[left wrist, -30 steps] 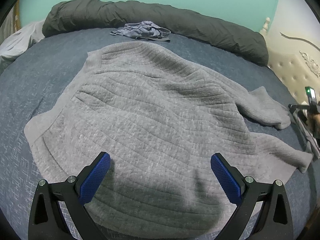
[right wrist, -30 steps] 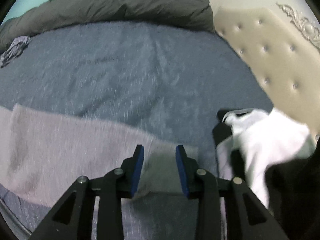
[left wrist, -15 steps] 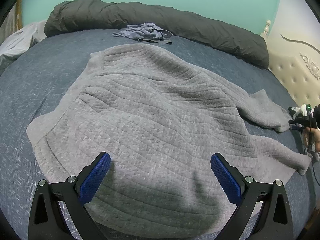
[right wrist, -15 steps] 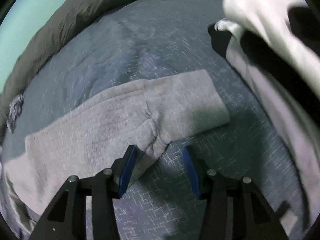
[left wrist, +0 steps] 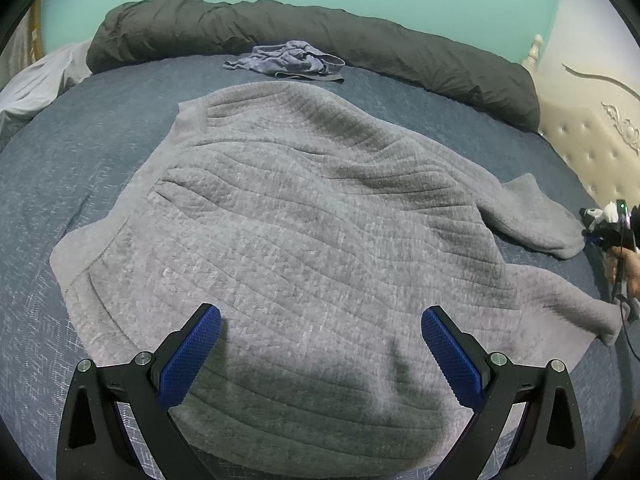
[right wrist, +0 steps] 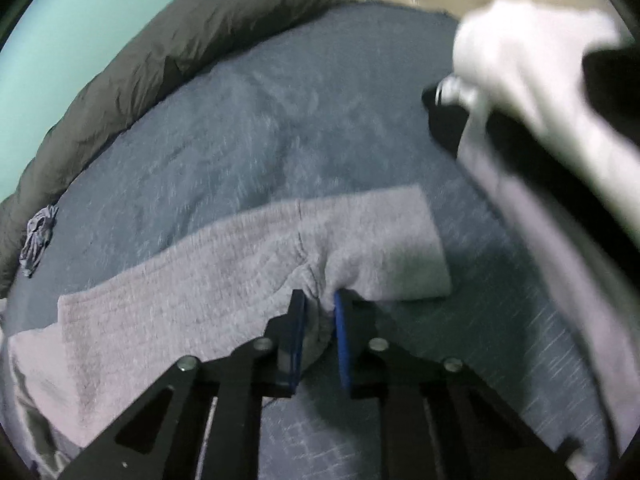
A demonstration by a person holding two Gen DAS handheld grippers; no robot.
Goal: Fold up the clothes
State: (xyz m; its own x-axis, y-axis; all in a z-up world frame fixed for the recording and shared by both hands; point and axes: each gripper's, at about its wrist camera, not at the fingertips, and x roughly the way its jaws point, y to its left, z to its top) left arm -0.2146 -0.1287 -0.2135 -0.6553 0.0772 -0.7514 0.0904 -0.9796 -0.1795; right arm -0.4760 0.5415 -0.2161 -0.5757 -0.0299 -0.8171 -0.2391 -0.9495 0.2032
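Observation:
A grey ribbed sweater (left wrist: 304,232) lies spread flat on the blue bedspread (left wrist: 72,168), its two sleeves trailing to the right. My left gripper (left wrist: 320,344) hovers wide open above the near part of the sweater, with nothing between its blue pads. In the right wrist view a grey sleeve (right wrist: 248,256) stretches across the bed, and my right gripper (right wrist: 319,312) is shut on a bunched fold of it near the cuff. The right gripper also shows small at the right edge of the left wrist view, beside the upper sleeve's end (left wrist: 560,236).
A dark rolled duvet (left wrist: 320,36) runs along the far side of the bed, with a crumpled blue-grey garment (left wrist: 288,60) in front of it. A tufted cream headboard (left wrist: 592,148) stands at the right. White and black clothes (right wrist: 540,92) lie near the headboard.
My right gripper has dropped onto the sleeve and shut on a fold near its cuff; half a second ago its fingers stood apart. The left gripper has drawn back slightly and stays open.

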